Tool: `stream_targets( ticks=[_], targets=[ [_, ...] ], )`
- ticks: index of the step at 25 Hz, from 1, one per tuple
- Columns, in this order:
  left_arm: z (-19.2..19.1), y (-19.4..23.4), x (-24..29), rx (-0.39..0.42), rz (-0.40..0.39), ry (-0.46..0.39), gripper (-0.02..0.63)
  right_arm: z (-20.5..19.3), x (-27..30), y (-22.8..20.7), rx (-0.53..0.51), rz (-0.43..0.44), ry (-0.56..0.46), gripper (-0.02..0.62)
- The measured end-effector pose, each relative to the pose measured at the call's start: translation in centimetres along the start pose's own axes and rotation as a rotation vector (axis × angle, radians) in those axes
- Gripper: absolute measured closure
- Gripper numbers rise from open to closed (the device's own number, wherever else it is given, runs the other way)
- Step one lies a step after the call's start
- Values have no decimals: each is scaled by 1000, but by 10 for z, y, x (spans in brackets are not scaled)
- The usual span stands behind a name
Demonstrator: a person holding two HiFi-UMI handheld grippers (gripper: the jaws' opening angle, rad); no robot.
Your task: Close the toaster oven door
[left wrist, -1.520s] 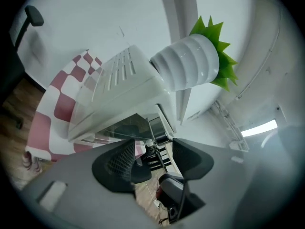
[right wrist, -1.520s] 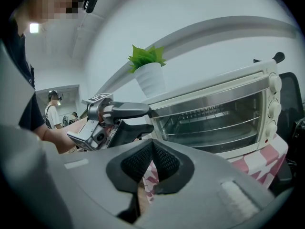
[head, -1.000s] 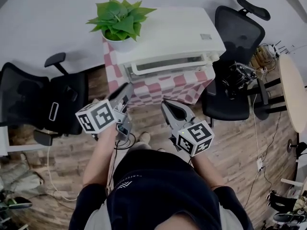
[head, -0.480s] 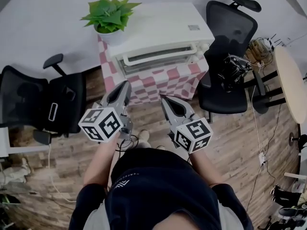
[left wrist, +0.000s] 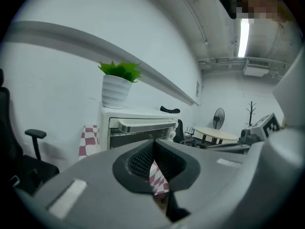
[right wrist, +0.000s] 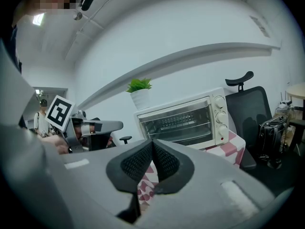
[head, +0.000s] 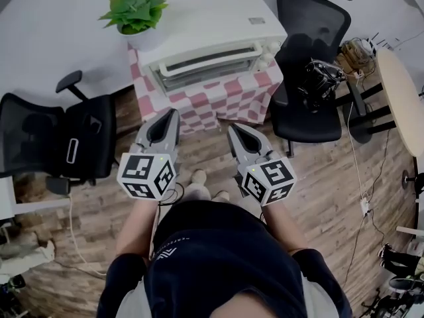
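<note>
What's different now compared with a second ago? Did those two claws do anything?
The left claw closed its jaws on nothing and drew back a little from the toaster oven. It now sits roughly level with the right claw, which is also shut. Nothing was picked up or let go. The oven door looks closed throughout, and the plant stayed where it was.

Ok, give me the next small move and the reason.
Probably none, just lower both tools: the toaster oven door looks flush shut in the right gripper view, and the left tool and right tool are closed, empty and well short of it.
</note>
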State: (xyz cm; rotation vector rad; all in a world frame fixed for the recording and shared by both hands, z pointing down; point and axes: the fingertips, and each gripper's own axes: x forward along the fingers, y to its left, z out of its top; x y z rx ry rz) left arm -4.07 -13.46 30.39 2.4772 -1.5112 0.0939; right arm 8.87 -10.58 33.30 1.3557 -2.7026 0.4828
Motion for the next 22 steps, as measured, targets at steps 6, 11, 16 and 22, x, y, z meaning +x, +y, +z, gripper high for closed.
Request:
stream_targets(
  ticks=[6, 11, 16, 22],
  targets=[
    [-2, -11, -9, 167, 28, 23, 591, 14, -5, -5, -2, -7, -36, 594],
    [-3, -10, -13, 205, 46, 44, 591, 31, -1, -5, -40, 13, -55, 594],
    [-3, -4, -18, 152, 45, 45, 590, 44, 5, -2, -73, 34, -66, 594],
    [-3, 1, -18, 166, 53, 52, 589, 46, 12, -1, -92, 47, -54, 594]
  ],
)
